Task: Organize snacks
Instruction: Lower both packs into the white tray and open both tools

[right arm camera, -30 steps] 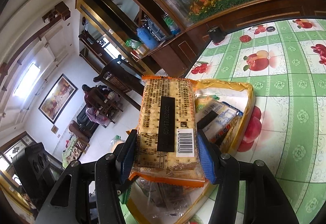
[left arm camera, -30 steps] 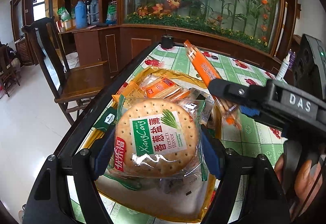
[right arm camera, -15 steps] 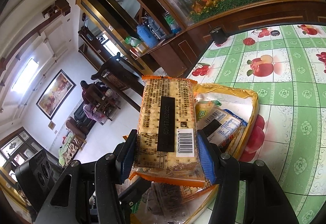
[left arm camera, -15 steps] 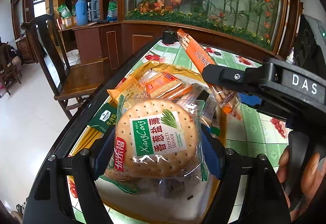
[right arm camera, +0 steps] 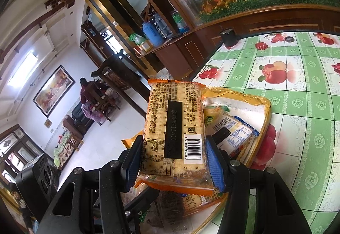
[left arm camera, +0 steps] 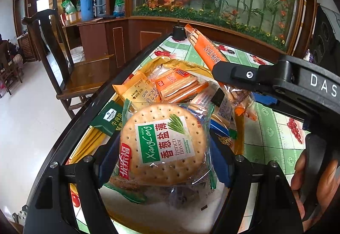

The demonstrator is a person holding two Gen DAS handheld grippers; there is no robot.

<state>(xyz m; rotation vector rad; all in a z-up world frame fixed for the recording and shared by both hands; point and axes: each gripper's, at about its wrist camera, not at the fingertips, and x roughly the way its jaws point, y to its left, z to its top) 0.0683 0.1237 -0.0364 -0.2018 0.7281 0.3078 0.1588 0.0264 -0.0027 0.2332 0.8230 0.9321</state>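
The left gripper squeezes a round cracker pack between its blue pads. The jaws stand wide because the pack is wide. The pack hangs over a yellow tray full of snacks. A green snack packet sits at the tray's left edge, with an orange cracker pack behind it.

The right gripper pinches a long orange cracker pack, back side up, showing a barcode. It is held above the same yellow tray. The tray rests on a green tablecloth with fruit pictures.
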